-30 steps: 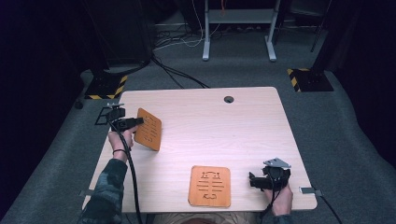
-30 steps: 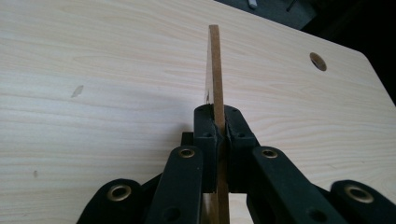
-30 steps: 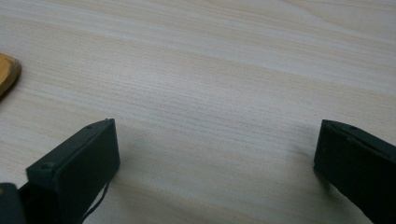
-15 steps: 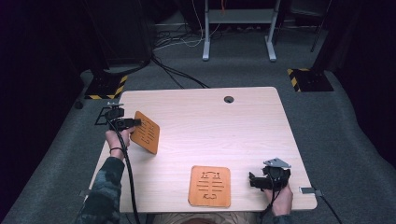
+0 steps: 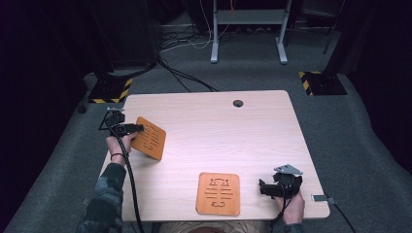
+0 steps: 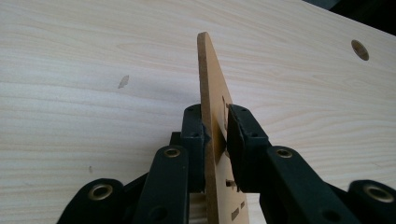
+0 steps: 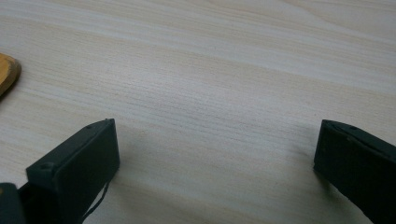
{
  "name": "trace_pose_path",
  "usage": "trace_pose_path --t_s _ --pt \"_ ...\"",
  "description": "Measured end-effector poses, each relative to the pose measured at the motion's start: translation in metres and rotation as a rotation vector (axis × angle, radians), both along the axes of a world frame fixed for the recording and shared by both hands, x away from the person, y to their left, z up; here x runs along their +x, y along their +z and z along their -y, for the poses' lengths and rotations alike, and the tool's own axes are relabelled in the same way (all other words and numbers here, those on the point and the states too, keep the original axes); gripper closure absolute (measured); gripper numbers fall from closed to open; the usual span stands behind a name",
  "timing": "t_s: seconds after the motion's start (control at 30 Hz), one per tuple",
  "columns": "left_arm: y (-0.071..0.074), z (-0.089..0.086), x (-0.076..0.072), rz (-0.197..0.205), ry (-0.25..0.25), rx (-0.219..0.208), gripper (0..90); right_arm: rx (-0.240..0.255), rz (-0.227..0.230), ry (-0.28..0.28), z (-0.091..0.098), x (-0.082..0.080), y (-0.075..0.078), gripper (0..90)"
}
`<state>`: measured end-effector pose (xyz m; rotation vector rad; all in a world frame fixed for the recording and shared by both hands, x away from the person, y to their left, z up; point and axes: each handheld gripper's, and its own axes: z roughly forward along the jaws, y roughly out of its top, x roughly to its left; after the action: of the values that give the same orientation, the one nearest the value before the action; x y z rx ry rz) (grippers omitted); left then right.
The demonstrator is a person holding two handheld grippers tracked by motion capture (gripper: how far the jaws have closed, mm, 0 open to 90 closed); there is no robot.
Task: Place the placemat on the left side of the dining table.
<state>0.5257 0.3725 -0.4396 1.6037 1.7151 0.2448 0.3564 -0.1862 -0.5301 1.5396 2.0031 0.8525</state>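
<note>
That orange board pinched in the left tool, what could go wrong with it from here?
The left tool clamps the thin orange board only near one edge, so it might pivot or slip out. It is held tilted near the table's left edge, so a drop could send it off the table.

We cannot read the cutouts in the flat orange panel [image 5: 218,193] by the counter's near edge; they are too small. In the right tool view, its corner [image 7: 7,76] is cut off.
</note>
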Motion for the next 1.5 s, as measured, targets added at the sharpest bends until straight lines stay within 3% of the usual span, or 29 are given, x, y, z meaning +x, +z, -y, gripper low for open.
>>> trace_pose_path --t_s 0.7,0.83,1.33,1.37,1.5 --pt "-0.009 -0.019 0.004 -0.014 0.024 -0.006 72.2 0.000 0.000 0.000 0.000 0.000 0.000 0.0" --pt "-0.010 -0.021 0.005 -0.032 0.007 0.021 70.5 0.002 -0.003 -0.003 0.000 0.000 0.000 0.0" --pt "-0.017 -0.023 0.007 -0.054 0.019 0.042 64.4 0.001 -0.002 -0.004 0.000 0.000 0.000 0.0" --pt "-0.017 -0.024 0.007 -0.053 0.013 0.067 63.0 0.001 -0.002 -0.004 0.000 0.000 0.000 0.0" --pt "-0.018 -0.023 0.007 -0.048 0.008 0.086 61.6 0.001 -0.002 -0.004 0.000 0.000 0.000 0.0"
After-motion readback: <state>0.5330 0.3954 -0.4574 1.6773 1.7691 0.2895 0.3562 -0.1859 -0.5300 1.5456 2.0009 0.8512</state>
